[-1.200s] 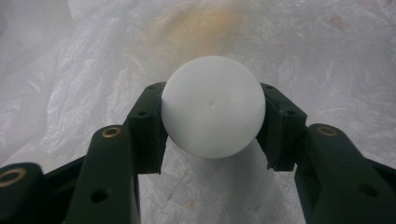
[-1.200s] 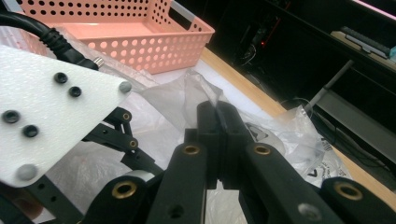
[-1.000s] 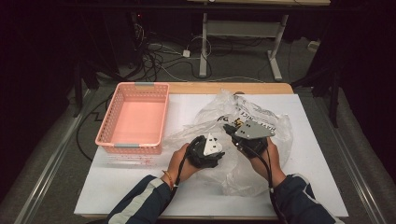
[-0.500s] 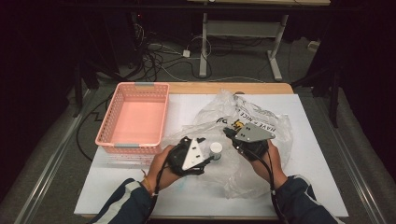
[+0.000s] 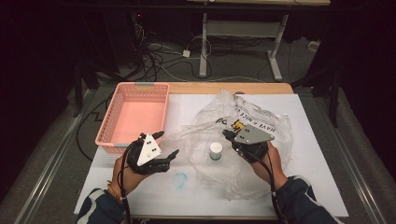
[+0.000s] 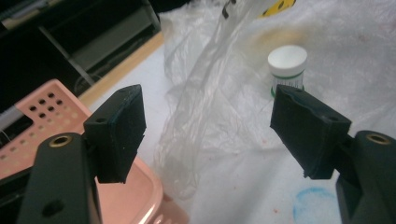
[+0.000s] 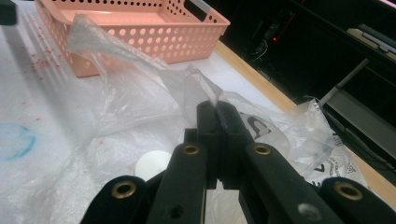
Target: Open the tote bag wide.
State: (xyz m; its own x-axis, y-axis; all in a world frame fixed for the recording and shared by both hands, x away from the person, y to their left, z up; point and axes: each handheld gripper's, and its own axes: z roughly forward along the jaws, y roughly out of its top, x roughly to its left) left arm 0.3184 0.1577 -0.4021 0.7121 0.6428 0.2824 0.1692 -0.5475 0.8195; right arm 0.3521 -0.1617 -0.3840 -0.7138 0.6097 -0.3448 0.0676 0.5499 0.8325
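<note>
bag: thin, crinkled clear plastic bag (image 5: 243, 140) with black print, spread on the white table sheet (image 5: 317, 186)
right gripper (image 5: 227, 136): jaws pinched on a fold of the bag
left gripper (image 5: 164, 145): jaws wide, just been opening — nothing between them
jar: small white-lidded round jar (image 5: 215, 150) under the film
basket: pink perforated plastic basket (image 5: 133, 119) — far left
writing: partly legible, "have"

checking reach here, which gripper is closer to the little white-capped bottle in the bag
Right. The right gripper is shut on the plastic bag just beside the white-capped bottle. The left gripper, fingers open and empty, sits farther off, between bottle and pink basket.
</note>
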